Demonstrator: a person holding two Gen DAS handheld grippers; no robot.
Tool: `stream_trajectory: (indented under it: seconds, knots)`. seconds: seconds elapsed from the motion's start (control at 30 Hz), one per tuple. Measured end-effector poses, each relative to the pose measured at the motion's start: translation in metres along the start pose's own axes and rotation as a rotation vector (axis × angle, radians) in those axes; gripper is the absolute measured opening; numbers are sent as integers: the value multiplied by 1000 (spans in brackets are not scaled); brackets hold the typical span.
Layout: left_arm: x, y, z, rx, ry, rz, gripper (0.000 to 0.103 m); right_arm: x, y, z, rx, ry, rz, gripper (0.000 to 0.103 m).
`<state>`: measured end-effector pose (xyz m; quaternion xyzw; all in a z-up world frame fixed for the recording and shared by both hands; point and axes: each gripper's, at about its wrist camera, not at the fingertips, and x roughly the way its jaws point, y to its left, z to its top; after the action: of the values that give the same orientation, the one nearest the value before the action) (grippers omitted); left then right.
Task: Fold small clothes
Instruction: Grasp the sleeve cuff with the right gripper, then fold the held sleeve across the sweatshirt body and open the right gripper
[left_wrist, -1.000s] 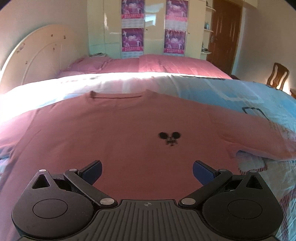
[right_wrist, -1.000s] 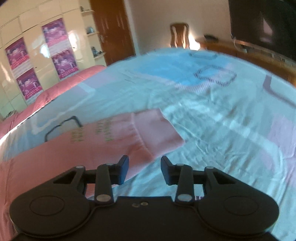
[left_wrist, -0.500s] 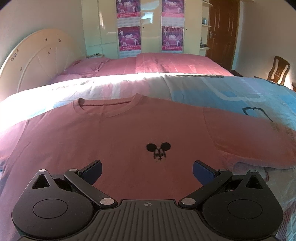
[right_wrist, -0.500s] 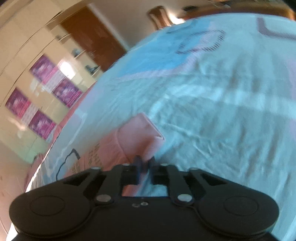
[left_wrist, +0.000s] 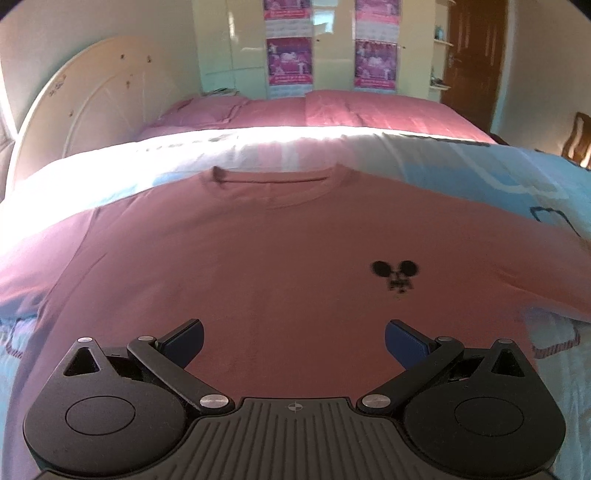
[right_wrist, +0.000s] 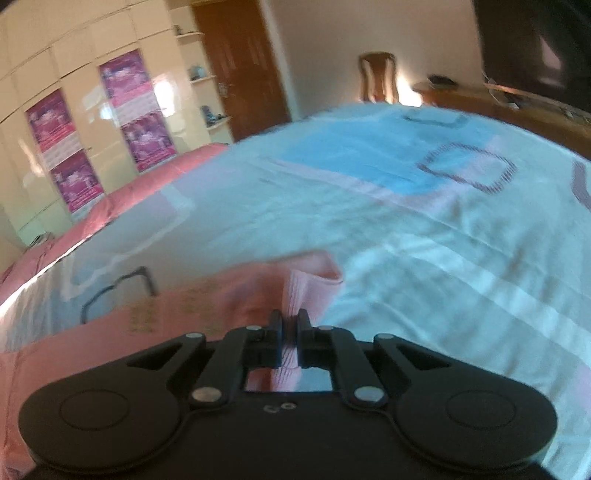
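T-shirt (left_wrist: 280, 266) lies flat on the bed (right_wrist: 424, 229), chest up, collar at the far side. Nearest it, the right gripper (right_wrist: 289, 341) pinches the edge of the sleeve (right_wrist: 295, 291), jaws pressed together on the cloth (the view is a bit blurred). That sleeve runs sideways, so I judge the coming fold goes inward across the body. Beyond, the left gripper (left_wrist: 293, 338) hovers over the lower hem, spread wide, holding nothing. No containers in sight.
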<state>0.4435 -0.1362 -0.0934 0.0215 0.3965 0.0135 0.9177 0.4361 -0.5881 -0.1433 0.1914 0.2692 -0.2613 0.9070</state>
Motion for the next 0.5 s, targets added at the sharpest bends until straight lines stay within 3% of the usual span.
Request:
stream_trajectory:
  seconds: [0.2,0.37,0.5]
  knots:
    - [10,46,-3,-66,4,-38,103,-14,83,-3,-124,-9,153,7]
    - [25,89,4,-145,15,-124,103,-44,169,-28,-242,-3,271,7]
    - [30,120,13,-135,-10,-156,103,-63,234,-58,-337,20,338,7]
